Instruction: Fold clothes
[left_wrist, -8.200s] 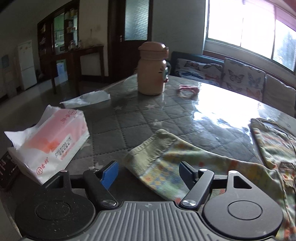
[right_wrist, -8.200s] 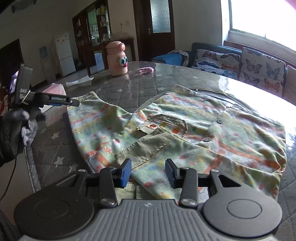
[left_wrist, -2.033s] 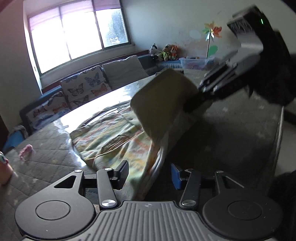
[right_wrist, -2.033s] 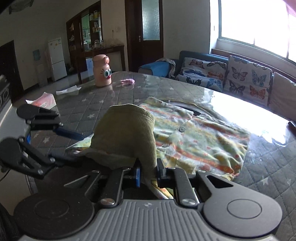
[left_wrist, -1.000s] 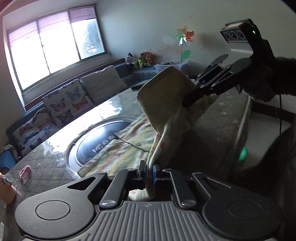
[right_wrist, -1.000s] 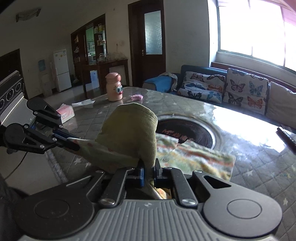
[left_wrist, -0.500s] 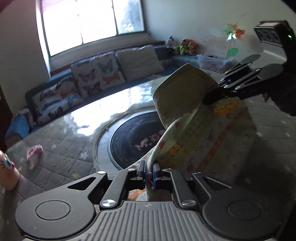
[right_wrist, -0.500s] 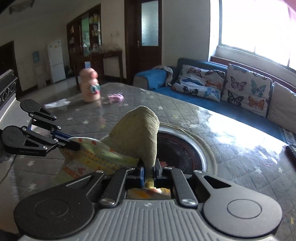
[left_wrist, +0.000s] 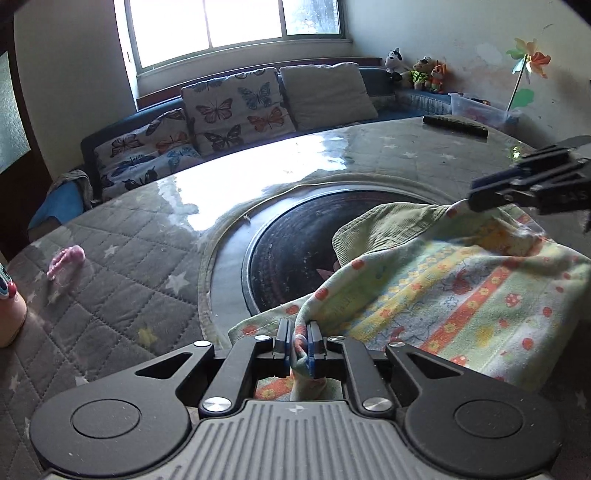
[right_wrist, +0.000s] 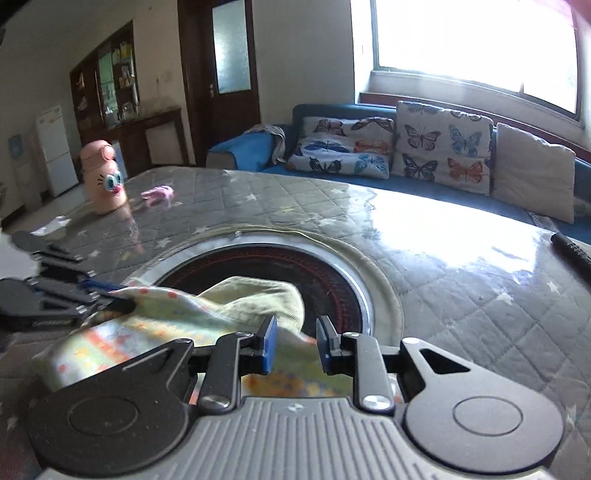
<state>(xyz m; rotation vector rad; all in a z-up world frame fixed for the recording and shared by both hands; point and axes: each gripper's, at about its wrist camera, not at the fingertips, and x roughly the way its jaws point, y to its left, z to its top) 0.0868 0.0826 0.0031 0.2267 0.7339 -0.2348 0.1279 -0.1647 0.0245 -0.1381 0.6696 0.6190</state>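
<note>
1. Quilted round table (left_wrist: 122, 266) with a dark inset disc (right_wrist: 328, 280) at centre.
2. Printed garment (left_wrist: 454, 295) folded over, lying partly across that disc; one fold laid, more folds and smoothing likely left.
3. Left claw (left_wrist: 298, 341) pinching the near hem, opening.
4. Right claw (right_wrist: 294, 345) parting, cloth below, pads clear.

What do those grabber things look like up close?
Both are black. The left gripper and right gripper each have two jointed bars with silver screws, blue pads on the fingers, round discs at the sides, and a grey ribbed body.
</note>
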